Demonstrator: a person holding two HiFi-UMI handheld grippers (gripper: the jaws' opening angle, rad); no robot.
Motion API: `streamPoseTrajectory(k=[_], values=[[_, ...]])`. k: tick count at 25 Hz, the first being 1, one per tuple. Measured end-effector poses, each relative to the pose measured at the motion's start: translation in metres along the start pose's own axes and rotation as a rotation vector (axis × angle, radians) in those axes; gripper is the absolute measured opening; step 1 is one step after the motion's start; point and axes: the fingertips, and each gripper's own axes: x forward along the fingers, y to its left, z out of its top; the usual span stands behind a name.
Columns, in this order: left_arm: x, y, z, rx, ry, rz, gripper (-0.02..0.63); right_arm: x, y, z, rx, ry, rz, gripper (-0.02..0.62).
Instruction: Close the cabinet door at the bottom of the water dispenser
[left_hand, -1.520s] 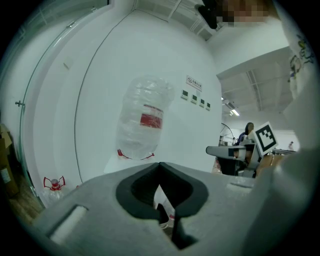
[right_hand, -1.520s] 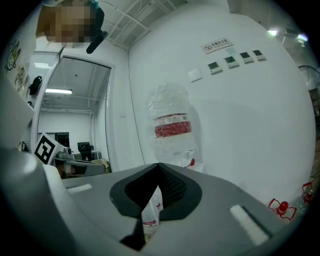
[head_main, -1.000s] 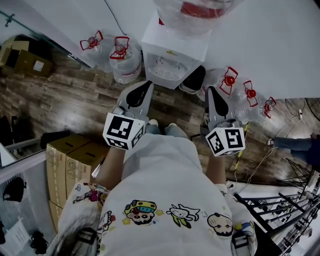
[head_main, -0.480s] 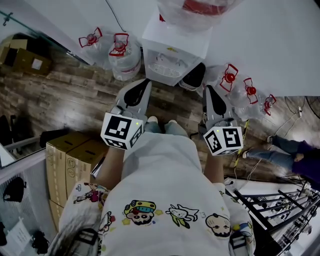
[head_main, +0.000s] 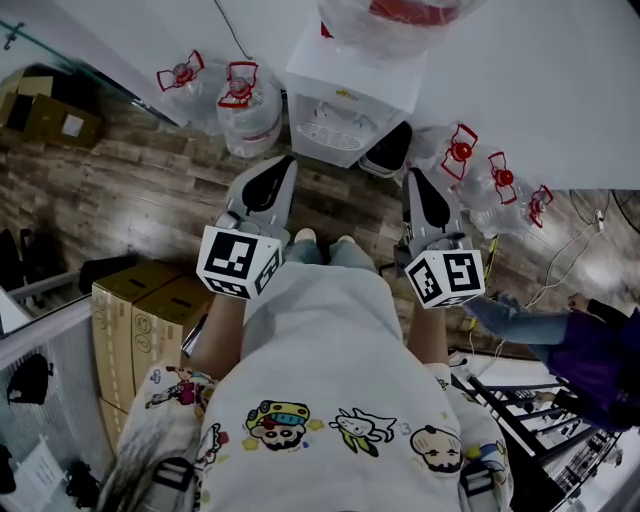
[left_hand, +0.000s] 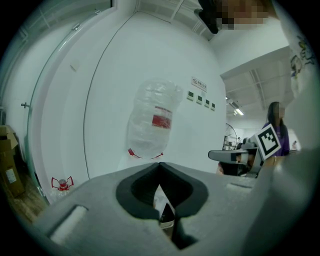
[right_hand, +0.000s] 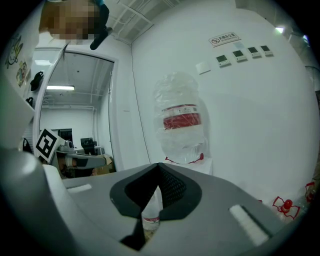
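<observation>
Left tool (head_main: 287, 162) and right tool (head_main: 412, 176), both closed on nothing, hover near the open cabinet door (head_main: 388, 150).

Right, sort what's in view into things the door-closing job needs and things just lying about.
Job: water dispenser; dark panel at its base, probably the open door; left gripper and right gripper, both shut and empty.

Lying about: spare water bottles on the floor; cardboard boxes.

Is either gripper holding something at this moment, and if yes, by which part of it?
Nothing is held. The left gripper and the right gripper both have their jaws closed together with nothing between them, in front of the water dispenser.
</observation>
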Motion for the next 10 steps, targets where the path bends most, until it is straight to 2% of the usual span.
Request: streamPoseTrajectory(k=[10], values=[[-0.0042, 0.0081, -0.0034, -0.002, 0.005, 0.014, -0.002, 0.0043, 0.0032, -0.0044, 0.007, 0.003, 0.005, 0.006]])
